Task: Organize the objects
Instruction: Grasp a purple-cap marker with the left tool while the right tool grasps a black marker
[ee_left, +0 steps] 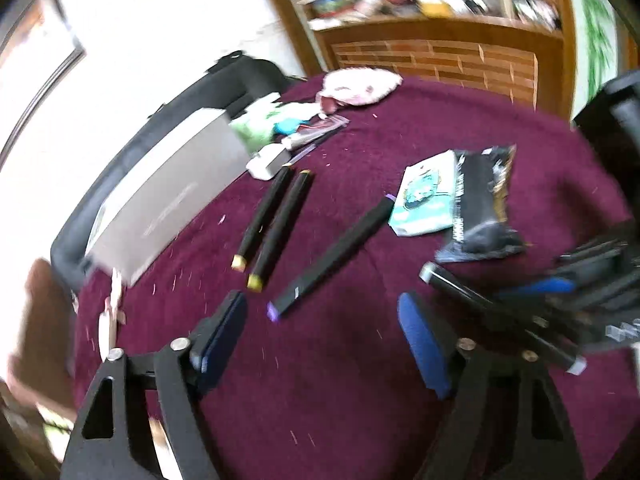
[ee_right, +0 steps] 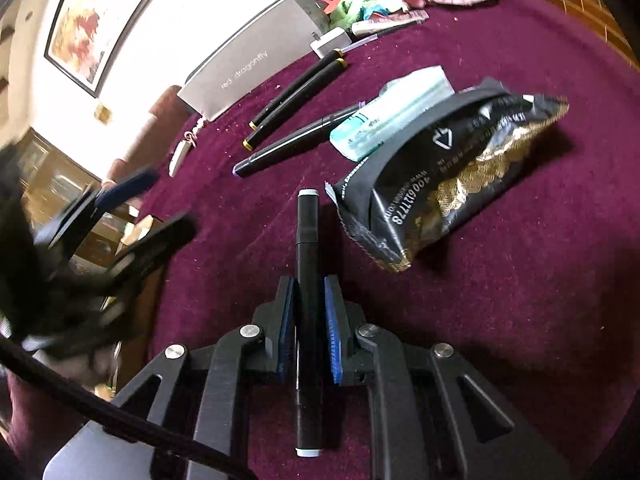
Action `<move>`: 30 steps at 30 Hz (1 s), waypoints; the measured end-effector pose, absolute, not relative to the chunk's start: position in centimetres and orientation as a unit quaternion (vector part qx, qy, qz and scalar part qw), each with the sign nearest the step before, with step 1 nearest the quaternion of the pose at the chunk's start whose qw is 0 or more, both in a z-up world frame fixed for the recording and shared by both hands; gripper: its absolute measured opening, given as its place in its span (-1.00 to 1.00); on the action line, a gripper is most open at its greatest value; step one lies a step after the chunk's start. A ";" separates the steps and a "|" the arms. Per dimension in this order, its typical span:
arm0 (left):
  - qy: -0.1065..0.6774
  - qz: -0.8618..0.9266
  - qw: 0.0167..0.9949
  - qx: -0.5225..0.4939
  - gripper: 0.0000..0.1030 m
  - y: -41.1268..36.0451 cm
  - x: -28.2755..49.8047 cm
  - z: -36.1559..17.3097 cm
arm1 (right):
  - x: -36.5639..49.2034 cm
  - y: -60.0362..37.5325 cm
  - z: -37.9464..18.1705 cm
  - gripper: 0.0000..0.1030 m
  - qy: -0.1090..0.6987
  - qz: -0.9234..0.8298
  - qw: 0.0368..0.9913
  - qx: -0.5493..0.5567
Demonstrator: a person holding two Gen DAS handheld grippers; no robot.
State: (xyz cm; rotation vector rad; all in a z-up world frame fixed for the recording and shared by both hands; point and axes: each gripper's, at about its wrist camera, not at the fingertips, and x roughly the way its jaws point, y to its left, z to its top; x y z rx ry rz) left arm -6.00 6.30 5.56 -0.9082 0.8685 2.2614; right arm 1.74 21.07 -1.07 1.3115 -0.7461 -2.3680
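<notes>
Oddly, motion blur smears the left gripper [ee_right: 120, 220] beside the marker-clamping right gripper [ee_right: 310, 332].

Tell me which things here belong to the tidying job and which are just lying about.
Job items:
white-capped marker, clamped in the right hand-held gripper
two yellow-capped markers
purple-capped marker
left hand-held gripper, open

Probably lying about:
black snack bag
tissue pack
grey box
pink cloth
</notes>
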 end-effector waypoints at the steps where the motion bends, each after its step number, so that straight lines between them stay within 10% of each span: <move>1: 0.329 0.831 0.285 -0.346 0.08 7.0 -7.1 5.2 | 1.7 21.1 -1.0 -0.77 -0.263 -0.831 0.167 0.461; 13: 0.310 0.790 0.359 -0.388 0.10 10.4 -12.8 1.7 | 1.5 20.6 -0.8 -0.77 -0.271 -0.828 0.164 0.464; 17: 0.258 0.788 0.373 -0.416 -0.76 9.7 -11.4 1.8 | 1.5 20.3 -0.6 -0.77 -0.267 -0.831 0.163 0.461; 30: 0.204 0.802 0.306 -0.471 -0.78 3.0 -2.7 2.1 | 2.0 20.8 -0.6 -0.78 -0.279 -0.826 0.166 0.460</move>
